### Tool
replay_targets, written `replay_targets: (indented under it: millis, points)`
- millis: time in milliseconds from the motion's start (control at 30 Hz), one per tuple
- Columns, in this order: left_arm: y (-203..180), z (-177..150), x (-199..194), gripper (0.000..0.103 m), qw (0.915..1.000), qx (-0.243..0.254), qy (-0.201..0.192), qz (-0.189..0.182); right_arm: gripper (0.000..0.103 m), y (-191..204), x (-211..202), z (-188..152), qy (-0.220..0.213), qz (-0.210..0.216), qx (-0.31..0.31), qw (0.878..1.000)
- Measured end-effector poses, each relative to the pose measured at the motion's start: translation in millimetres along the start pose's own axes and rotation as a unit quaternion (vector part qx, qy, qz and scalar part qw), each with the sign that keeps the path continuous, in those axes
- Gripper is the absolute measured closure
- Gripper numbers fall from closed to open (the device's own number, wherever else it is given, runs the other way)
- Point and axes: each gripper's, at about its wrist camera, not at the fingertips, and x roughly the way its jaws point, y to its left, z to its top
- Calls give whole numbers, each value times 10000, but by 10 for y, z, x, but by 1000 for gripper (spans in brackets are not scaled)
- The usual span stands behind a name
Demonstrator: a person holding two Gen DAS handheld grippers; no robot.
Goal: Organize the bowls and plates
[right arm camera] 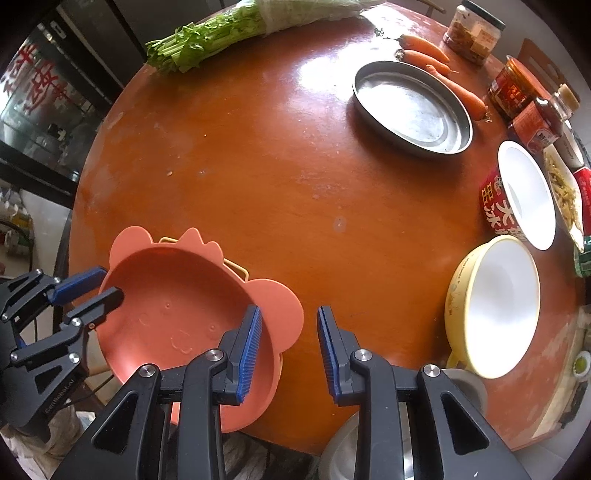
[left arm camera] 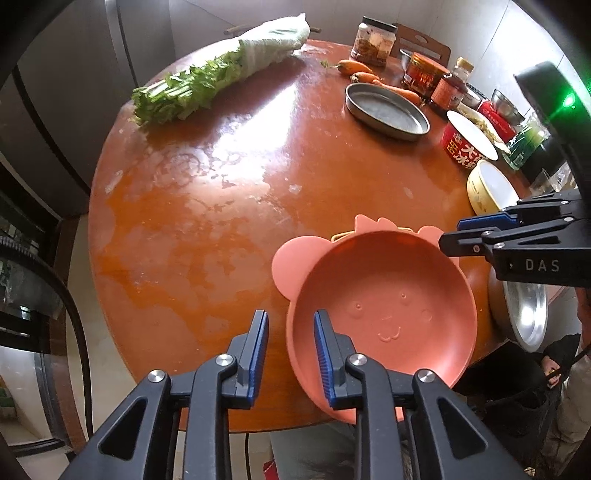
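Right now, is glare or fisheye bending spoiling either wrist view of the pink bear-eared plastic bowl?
Left wrist view: strong white glare washes the middle of the round orange-brown table, but the pink bear-eared plastic bowl stays clear, embossed face legible. Right wrist view: milder glare near the round metal pan; the bowl is sharp. Both views bend strongly toward the edges.

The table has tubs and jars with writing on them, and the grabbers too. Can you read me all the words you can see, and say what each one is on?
"DAS": on the black body of the right gripper.
"大", "冰": big Chinese characters on the red tub; its other characters are cut off.
Large red characters on the glass door: too warped to read.
Small lettering on the left gripper body: too blurred.
Labels on the jars and the bottle: too small.
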Motion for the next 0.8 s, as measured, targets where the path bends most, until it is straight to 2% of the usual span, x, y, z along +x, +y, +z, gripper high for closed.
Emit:
replay_targets:
  millis: [167,300,400,467,533,667,800]
  points:
    - [72,0,-155,76,9995,-139,-260,62,71,-82,-35,-33,-53,188,132,9997]
    - [184,60,-385,76,9978,-308,-583,33,69,-237,-229,-64,-365,440,367,9977]
    - [177,216,-563,69,9959,-275,-865,60,66,-376,-464,-53,-796,471,521,9943]
    - [114,371,-652,66,9946,-192,-1022,16,53,-454,-595,-30,-992,415,639,9921]
    - [38,522,-687,66,9934,-135,-1132,-77,47,-538,-730,-4,-1193,388,774,9891]
    - [-206,879,-627,62,9929,15,-1186,-66,44,-704,-951,99,-1539,571,965,9817]
    - [-412,1168,-494,54,9928,160,-1188,-41,43,-819,-1036,276,-1583,339,1105,9806]
